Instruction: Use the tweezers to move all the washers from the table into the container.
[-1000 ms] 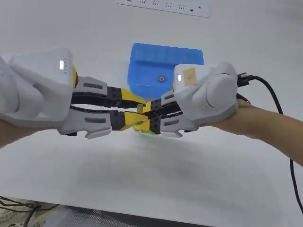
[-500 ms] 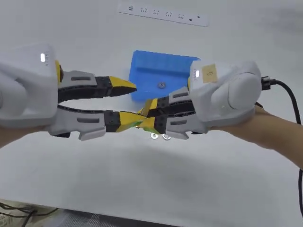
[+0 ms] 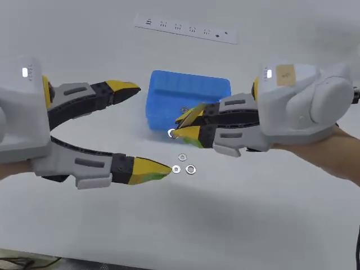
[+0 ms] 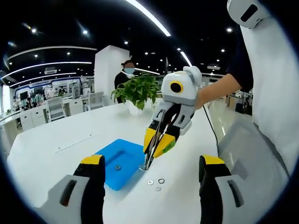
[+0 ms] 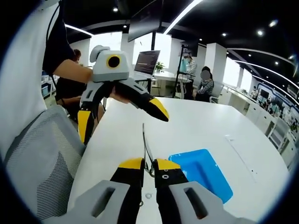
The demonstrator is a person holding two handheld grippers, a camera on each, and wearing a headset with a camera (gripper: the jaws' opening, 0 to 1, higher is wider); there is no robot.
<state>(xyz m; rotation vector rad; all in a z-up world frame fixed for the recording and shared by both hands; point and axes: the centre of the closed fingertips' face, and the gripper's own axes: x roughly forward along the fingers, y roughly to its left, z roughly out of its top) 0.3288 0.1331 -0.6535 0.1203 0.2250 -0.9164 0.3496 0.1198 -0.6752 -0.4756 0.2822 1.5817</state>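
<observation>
My right gripper (image 3: 188, 126) is shut on thin metal tweezers (image 5: 145, 139), which point left toward the blue container (image 3: 188, 93). A small ring that looks like a washer (image 3: 171, 133) sits at the tweezers' tip, just in front of the container's near wall. Three washers (image 3: 183, 166) lie on the white table below it. One washer (image 4: 117, 167) lies inside the container. My left gripper (image 3: 147, 127) stands wide open at the left, holding nothing, its lower fingertip (image 3: 160, 168) just beside the loose washers.
A white power strip (image 3: 185, 28) lies on the table behind the container. The right gripper's black cable (image 3: 355, 93) runs off at the right edge. A potted plant (image 4: 138, 88) and a person stand beyond the table's far end.
My left gripper has opened wide and drawn back to the left, off the tweezers. The right gripper has moved right with the tweezers. The loose washers now show.
</observation>
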